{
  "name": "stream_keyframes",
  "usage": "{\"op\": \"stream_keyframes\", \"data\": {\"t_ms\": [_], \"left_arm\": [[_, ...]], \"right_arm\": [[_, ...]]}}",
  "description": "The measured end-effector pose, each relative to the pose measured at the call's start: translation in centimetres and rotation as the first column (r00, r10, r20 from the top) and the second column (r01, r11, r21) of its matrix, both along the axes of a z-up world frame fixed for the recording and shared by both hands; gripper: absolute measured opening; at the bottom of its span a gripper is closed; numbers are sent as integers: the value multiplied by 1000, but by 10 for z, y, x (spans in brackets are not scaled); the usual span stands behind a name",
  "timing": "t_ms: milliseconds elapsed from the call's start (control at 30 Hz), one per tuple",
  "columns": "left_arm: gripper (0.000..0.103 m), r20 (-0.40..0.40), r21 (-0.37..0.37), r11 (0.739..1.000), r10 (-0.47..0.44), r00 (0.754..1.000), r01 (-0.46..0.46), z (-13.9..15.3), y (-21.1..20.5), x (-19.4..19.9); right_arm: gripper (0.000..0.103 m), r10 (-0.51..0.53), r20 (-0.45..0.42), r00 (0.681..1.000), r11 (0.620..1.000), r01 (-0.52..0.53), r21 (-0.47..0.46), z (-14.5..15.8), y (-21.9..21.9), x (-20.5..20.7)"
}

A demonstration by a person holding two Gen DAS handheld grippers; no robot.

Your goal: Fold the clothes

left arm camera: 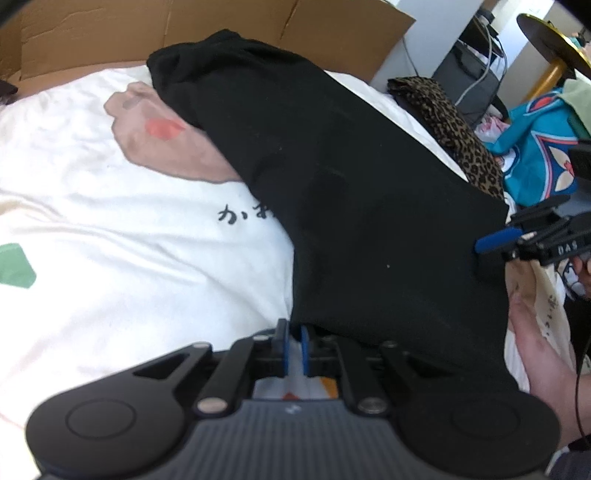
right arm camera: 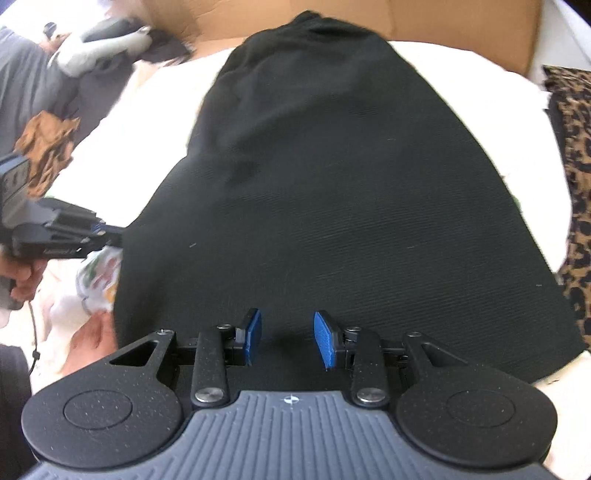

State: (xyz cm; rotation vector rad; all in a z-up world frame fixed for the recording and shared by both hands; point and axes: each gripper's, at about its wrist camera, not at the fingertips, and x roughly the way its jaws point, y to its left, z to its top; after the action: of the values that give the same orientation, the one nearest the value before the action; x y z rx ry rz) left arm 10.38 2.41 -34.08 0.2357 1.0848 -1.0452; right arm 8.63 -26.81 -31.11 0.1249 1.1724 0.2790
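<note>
A black garment lies spread on a white printed sheet; it fills the right wrist view. My left gripper sits at the garment's near left edge, its blue pads almost together with black cloth draped over the right finger; whether cloth is pinched is hidden. It shows at the garment's left edge in the right wrist view. My right gripper is open over the garment's near edge, holding nothing. It shows at the garment's right edge in the left wrist view.
A cardboard sheet stands behind the bed. A leopard-print cloth lies right of the garment, with a blue patterned cloth beyond it. A crumpled brown cloth and grey items lie at the left.
</note>
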Motion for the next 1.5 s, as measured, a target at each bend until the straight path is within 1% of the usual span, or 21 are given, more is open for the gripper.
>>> {"op": "stream_keyframes", "data": {"t_ms": [33,133,300,367,467,633,700,767,867,967,1033,1100,1167,1267,1433,1467,1500], "left_arm": [[7,3,2,1000,0,1000,0,-1,-1,0],[4,-1,9,1000,7,1000,-7,-1,4,0],[3,19,42,999,-21,1000,20,4,8,-4],[0,21,58,998,-28,999,27,7,8,-3],[0,33,97,995,-16,999,13,13,14,0],[0,21,130,991,8,1000,-10,25,23,7],[1,9,138,990,13,1000,-14,30,23,10],[8,-6,151,989,5,1000,-4,32,18,13],[8,1,170,985,-21,1000,21,31,6,16],[8,-4,144,989,-14,1000,15,35,-4,17],[8,-11,121,992,-16,1000,18,40,-10,15],[8,-25,93,995,-29,999,31,45,-15,11],[8,-54,75,996,-40,998,44,47,-19,6],[8,-72,43,995,-89,993,92,47,-29,-6],[8,-138,-12,985,-170,976,170,42,-48,-24],[8,-148,-20,982,-191,970,190,40,-52,-28],[8,-158,-26,977,-213,964,211,38,-57,-33]], "right_arm": [[39,-21,1,1000,1000,21,-6,-3,-6,1],[39,-79,-5,997,997,79,-23,-13,-23,3],[35,-100,14,995,993,101,-57,-24,-38,-1],[35,-114,21,993,991,115,-67,-27,-44,-1],[33,-173,22,985,983,174,-62,-31,-54,-1],[31,-210,34,977,974,212,-78,-31,-70,-1],[30,-227,36,973,970,229,-82,-30,-78,-1],[29,-251,38,967,964,254,-84,-31,-86,1],[28,-243,47,969,965,246,-94,-32,-90,1],[28,-220,64,973,968,226,-112,-34,-90,0],[26,-230,63,971,966,235,-103,-35,-93,1],[22,-245,57,968,964,249,-90,-36,-98,2],[19,-240,55,969,965,244,-97,-36,-100,3],[18,-241,48,969,964,245,-105,-35,-101,5],[19,-264,42,964,955,267,-126,-30,-100,9],[20,-273,47,961,953,276,-124,-27,-101,9],[23,-280,53,959,951,285,-121,-25,-100,9]]}}
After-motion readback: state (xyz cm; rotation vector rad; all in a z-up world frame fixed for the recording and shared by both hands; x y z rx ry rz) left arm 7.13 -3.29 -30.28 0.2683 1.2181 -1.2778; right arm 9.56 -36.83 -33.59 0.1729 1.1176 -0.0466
